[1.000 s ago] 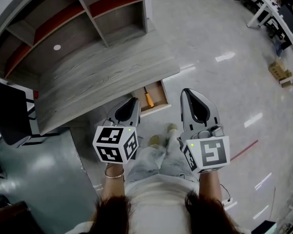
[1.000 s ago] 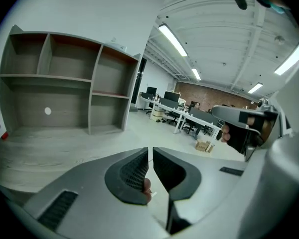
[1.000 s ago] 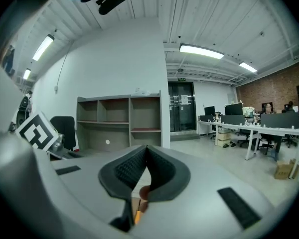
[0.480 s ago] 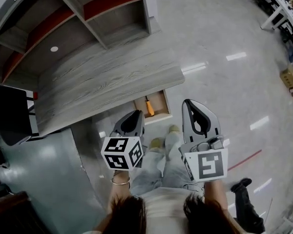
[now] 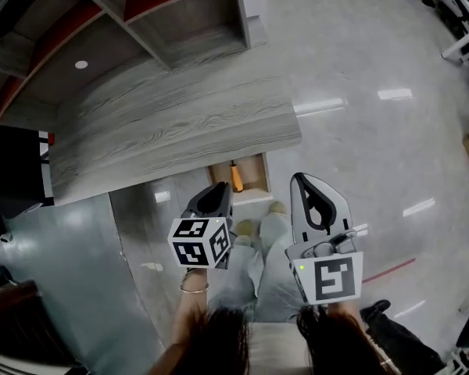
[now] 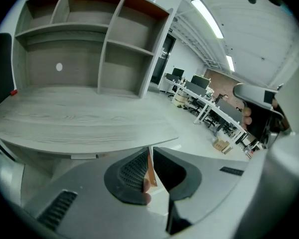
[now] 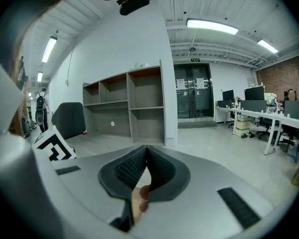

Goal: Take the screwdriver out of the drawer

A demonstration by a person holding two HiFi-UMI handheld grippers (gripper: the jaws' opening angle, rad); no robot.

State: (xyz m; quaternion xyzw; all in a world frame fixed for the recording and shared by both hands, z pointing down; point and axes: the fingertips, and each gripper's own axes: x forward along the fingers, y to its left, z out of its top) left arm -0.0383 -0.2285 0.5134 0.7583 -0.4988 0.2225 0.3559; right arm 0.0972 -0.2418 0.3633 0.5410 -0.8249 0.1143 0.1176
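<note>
The floor (image 5: pixel 359 69) is grey and shiny, and a grey wood table (image 5: pixel 172 123) stands on it with open shelves (image 5: pixel 180 14) at its far side. Only the head view looks down on the drawer (image 5: pixel 256 170). It is pulled out from under the near edge of the table. The screwdriver (image 5: pixel 236 176) lies inside it by the left wall, with its orange handle showing. Its metal end is too small to make out.

The left tool (image 5: pixel 221 187) is just near the drawer and does not touch the screwdriver. The right tool (image 5: pixel 299 180) is beside it on the right, over the floor. Each has a cube with black and white squares on its near end.

The left gripper view shows that tool's jaws almost closed with nothing held. A thin orange-brown strip shows through the slit between them, but it is hard to tell what it is. This view shows the table top and shelves from the side, and the drawer is hidden behind the tool.

The right gripper view shows its jaws pressed together and empty. It also shows glass doors (image 7: pixel 192 98) and office desks (image 7: pixel 254 116) far away. A black chair (image 7: pixel 70 117) stands at the left; the head view cuts it off at the edge
</note>
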